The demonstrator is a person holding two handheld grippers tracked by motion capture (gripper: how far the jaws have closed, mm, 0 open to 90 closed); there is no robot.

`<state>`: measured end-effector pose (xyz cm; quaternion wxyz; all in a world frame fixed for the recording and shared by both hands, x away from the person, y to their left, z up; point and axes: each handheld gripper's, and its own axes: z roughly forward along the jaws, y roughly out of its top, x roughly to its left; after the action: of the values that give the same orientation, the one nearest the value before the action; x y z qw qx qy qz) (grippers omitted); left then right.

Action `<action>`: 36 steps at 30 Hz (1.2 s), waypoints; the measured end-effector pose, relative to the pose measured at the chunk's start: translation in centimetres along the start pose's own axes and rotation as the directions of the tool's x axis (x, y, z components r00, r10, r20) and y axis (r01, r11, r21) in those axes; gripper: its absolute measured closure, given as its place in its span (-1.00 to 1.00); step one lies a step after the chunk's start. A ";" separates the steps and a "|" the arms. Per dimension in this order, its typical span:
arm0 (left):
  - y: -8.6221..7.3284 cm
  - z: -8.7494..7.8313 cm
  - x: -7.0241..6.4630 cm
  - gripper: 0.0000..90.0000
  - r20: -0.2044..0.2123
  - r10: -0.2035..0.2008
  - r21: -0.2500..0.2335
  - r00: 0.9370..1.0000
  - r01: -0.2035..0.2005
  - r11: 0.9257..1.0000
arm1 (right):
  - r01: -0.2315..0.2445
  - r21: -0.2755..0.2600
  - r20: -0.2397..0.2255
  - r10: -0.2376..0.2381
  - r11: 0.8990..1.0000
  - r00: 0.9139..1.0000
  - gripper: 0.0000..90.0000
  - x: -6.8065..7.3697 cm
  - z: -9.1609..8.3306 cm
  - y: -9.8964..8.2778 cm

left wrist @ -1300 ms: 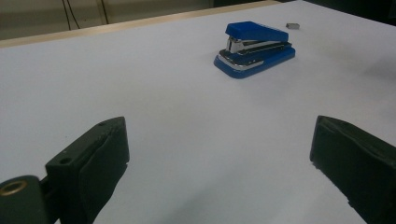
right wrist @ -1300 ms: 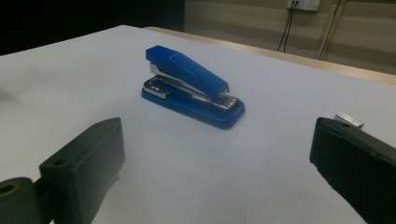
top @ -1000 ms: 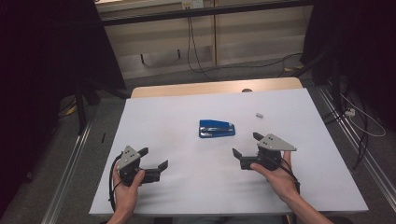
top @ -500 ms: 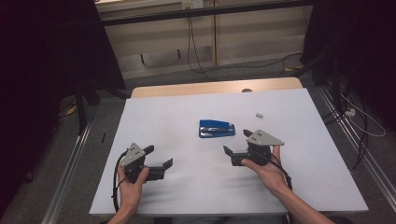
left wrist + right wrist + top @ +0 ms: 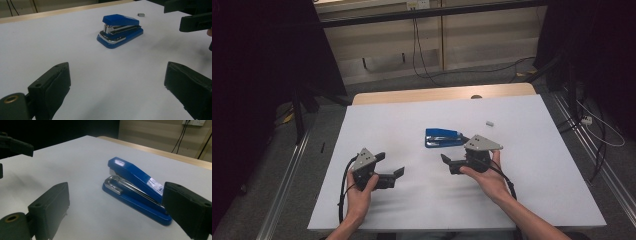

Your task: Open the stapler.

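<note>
Stapler [image 5: 443,138], blue, lies on the white table [image 5: 532,165], just beyond the right gripper [image 5: 454,164], whose jaws stand wide. The right gripper view shows a small label on its top, too blurred to read. The left gripper [image 5: 391,173] is also wide, nearer the person. A small grey piece [image 5: 490,123] lies apart.

A small grey block [image 5: 490,122] lies on the white table [image 5: 387,125], with cables [image 5: 417,45] trailing across the floor [image 5: 377,85] behind.
</note>
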<state>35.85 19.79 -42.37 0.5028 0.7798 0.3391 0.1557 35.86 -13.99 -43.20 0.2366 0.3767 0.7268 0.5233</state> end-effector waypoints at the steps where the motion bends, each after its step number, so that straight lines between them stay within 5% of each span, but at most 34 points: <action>1: 0.1 0.0 0.1 -0.85 -0.003 -0.003 -0.008 1.000 0.003 1.000 | 0.001 0.001 -0.004 -0.001 1.000 1.000 -0.84 0.1 0.2 0.1; 5: 0.5 0.4 0.1 -0.86 -0.015 -0.004 -0.005 1.000 0.004 1.000 | 0.008 0.009 -0.022 -0.007 1.000 1.000 -0.79 0.4 0.9 0.1; 13: 1.9 2.9 -0.5 -0.87 0.021 0.060 -0.007 0.998 -0.060 0.998 | 0.011 0.023 -0.036 -0.011 1.000 0.999 -0.63 0.5 2.4 0.4; 18: 2.9 4.2 0.0 -0.87 0.012 0.067 -0.017 0.998 -0.067 0.998 | 0.062 0.034 0.005 -0.062 0.997 0.998 -0.62 0.4 3.0 0.3; 26: 3.9 6.1 0.2 -0.89 -0.020 0.094 0.006 0.995 -0.094 0.996 | 0.031 0.073 -0.021 -0.030 0.997 0.999 -0.45 -0.2 3.1 0.3; 36: 5.5 8.0 0.7 -0.91 -0.009 0.106 -0.008 0.994 -0.106 0.994 | 0.055 0.111 -0.037 -0.051 0.992 0.998 -0.16 -0.2 4.2 1.1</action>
<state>43.08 13.39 -41.10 0.4958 0.7937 0.2987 0.1869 39.46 -11.53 -43.59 0.2167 0.3610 0.7688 0.4814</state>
